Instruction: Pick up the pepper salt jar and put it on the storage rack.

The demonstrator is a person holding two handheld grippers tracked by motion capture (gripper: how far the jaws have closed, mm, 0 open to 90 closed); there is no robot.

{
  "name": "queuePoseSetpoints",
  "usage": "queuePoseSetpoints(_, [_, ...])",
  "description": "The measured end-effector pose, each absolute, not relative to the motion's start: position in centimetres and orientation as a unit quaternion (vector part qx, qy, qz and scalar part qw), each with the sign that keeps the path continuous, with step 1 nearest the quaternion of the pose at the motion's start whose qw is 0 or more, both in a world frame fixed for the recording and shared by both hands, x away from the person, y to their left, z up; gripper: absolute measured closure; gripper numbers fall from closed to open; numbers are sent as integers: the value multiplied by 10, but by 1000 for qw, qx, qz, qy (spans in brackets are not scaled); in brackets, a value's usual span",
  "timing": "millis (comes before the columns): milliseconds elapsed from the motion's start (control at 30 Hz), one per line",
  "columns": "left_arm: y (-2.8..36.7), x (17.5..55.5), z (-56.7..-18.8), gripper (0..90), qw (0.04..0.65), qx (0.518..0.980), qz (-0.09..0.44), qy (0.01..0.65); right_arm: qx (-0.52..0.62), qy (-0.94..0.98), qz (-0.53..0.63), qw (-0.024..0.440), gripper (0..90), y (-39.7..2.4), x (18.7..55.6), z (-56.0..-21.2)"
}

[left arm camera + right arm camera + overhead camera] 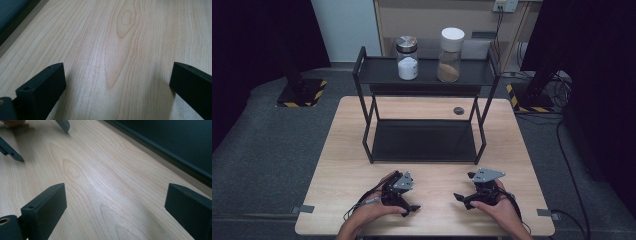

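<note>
Both grippers rest low over the front of the wooden table [432,175], each held in a person's hand. My left gripper [412,192] points toward the right with its jaws wide apart; in its own view my left gripper [117,67] has bare wood between the jaws. My right gripper [463,186] faces it, pointing left, also open. In the right gripper view my right gripper [115,186] has nothing between its jaws, and the left gripper's fingertips [12,155] show at the top left.
A black two-tier shelf [362,70] stands at the middle and back of the table. On its top tier are a silver-lidded jar of white powder [407,60] and a white-lidded jar with brown contents [450,55]. A small dark round disc [458,110] sits behind the shelf.
</note>
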State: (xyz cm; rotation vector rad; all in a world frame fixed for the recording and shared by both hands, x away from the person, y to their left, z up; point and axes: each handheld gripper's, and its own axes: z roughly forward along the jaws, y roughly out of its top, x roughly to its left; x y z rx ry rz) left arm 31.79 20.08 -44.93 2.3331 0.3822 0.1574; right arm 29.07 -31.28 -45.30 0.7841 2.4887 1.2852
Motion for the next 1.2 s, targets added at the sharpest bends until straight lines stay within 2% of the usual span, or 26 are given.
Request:
queuePoseSetpoints(467, [201,318,-450,0,377,912,61,150,265,874,395,102,53,-303,296,-455])
queuePoseSetpoints(1200, [201,318,-449,0,377,912,62,150,254,883,380,108,26,-297,294,-453])
